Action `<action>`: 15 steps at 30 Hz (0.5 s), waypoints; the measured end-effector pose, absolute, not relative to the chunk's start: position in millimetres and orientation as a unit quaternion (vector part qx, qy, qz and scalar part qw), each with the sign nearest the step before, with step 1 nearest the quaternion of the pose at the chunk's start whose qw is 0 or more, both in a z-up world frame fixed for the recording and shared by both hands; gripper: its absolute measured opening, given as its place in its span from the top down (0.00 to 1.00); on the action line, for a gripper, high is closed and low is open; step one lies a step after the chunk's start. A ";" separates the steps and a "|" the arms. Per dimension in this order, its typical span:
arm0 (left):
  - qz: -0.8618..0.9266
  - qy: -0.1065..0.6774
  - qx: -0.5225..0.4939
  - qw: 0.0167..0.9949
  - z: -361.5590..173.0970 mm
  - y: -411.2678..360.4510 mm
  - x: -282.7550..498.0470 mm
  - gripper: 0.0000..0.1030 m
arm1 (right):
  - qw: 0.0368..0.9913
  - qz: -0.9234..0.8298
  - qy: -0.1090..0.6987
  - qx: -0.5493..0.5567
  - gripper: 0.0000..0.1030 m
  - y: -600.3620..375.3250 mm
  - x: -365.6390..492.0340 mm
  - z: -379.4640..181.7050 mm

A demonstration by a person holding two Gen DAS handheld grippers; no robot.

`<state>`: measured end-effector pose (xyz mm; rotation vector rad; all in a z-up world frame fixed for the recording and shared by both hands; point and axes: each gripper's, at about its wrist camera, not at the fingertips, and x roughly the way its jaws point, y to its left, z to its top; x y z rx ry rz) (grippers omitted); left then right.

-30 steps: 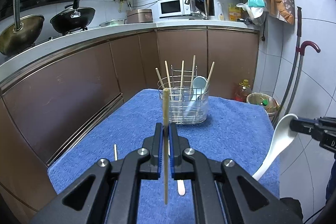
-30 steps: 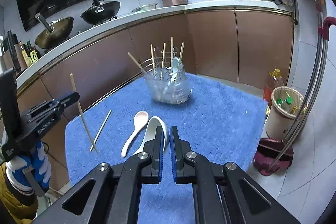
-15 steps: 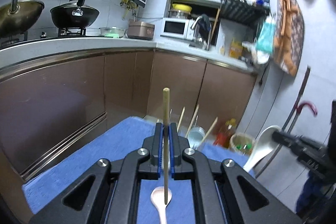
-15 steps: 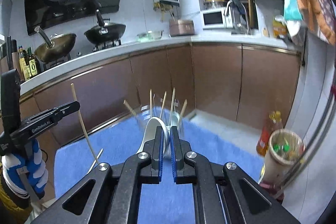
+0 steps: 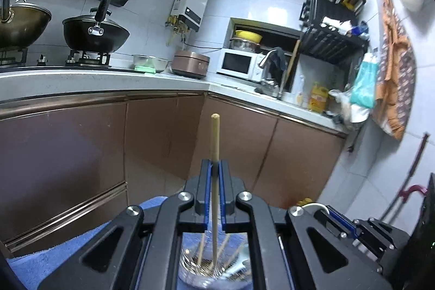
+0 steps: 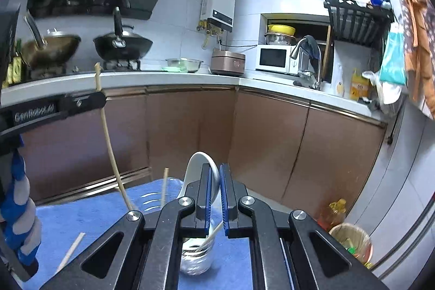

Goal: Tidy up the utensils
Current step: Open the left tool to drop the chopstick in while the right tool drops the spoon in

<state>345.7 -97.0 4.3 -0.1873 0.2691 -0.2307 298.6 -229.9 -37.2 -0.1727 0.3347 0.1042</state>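
Utensils here come down to a chopstick (image 5: 214,181) and a white spoon (image 6: 202,173), and both have been carried from out over the blue towel (image 6: 89,214) to directly above the clear holder (image 6: 197,257) in the last second. A second ago the left gripper (image 5: 214,192) looked across the table at the holder from well back; now its camera looks down past its fingers into the holder's mouth (image 5: 214,265), with the chopstick clamped upright between the blue pads and its lower tip apparently already down among the sticks standing inside. The fisheye blur at the bottom of that view makes it hard to say whether the tip has touched the holder's floor. The right gripper (image 6: 214,197) has made the same journey: it is closed on the handle of the spoon, whose bowl rises above the fingertips, and the holder sits just below and between its fingers. Both pieces are therefore still held, neither is released, and the two grippers have come close beside each other over one narrow opening. My reading is that the carrying stage is over and the drop-in stage is next, with crowding at the mouth the main risk. One loose chopstick (image 6: 71,252) lies on the towel, so the sorting is not finished.
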 end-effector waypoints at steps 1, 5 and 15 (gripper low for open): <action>-0.111 0.135 -0.091 0.980 0.5 -100.0 350.5 0.95 | 0.980 0.048 0.168 -0.091 0.94 -228.7 304.4 -42.0; -0.095 0.151 -0.084 0.980 -29.9 -112.7 375.8 0.95 | 0.977 0.039 0.181 -0.104 0.94 -222.4 325.4 -66.3; -0.098 0.199 -0.100 0.970 -74.7 -113.1 389.5 0.68 | 0.971 0.050 0.208 -0.110 0.85 -222.7 329.9 -102.5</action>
